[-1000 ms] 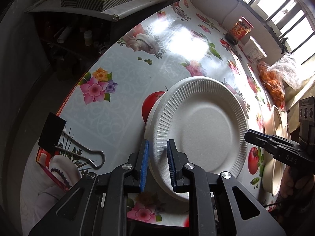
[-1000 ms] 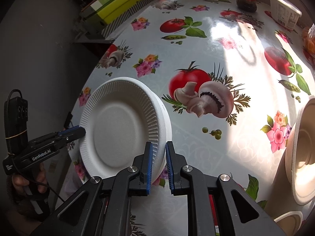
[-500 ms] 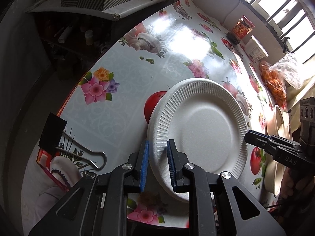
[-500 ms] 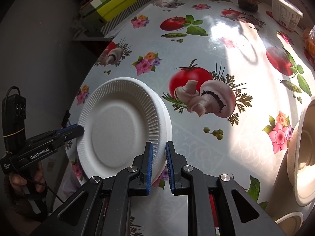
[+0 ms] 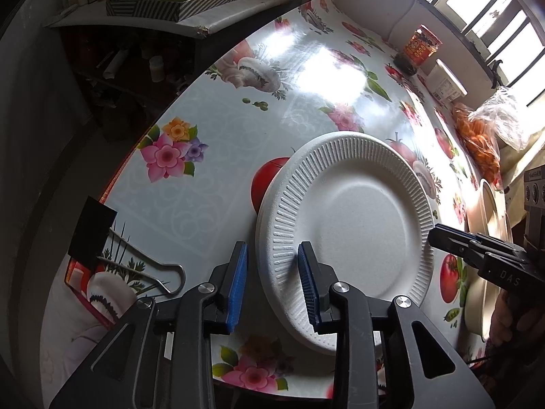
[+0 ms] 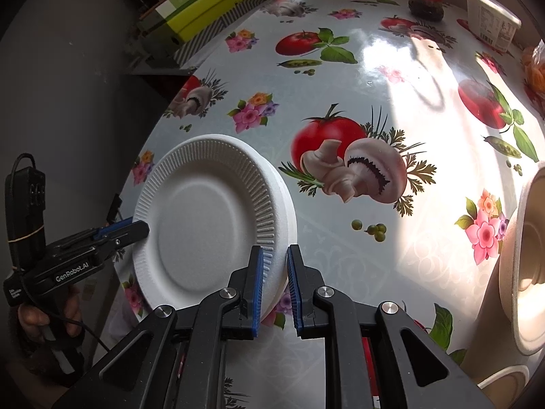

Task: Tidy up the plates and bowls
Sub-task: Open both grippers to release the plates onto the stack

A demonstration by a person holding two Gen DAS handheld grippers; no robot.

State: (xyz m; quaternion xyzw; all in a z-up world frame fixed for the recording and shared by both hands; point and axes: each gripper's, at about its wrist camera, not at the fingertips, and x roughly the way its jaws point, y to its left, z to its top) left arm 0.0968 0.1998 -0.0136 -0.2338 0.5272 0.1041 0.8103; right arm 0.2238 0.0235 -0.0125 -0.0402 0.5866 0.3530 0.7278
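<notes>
With our left gripper (image 5: 274, 281) just opened off the rim of the plate (image 5: 354, 235) on the table (image 5: 211, 156) and our right gripper (image 6: 275, 281) clamped on the opposite rim, we risk tilting or dragging the plate one-sidedly

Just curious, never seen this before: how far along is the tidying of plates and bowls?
Done: white plates sit stacked. In hand: right tool pinches the stack's rim; left tool has just been opening, rim loose between its jaws. Left: beige bowls stand apart.
</notes>
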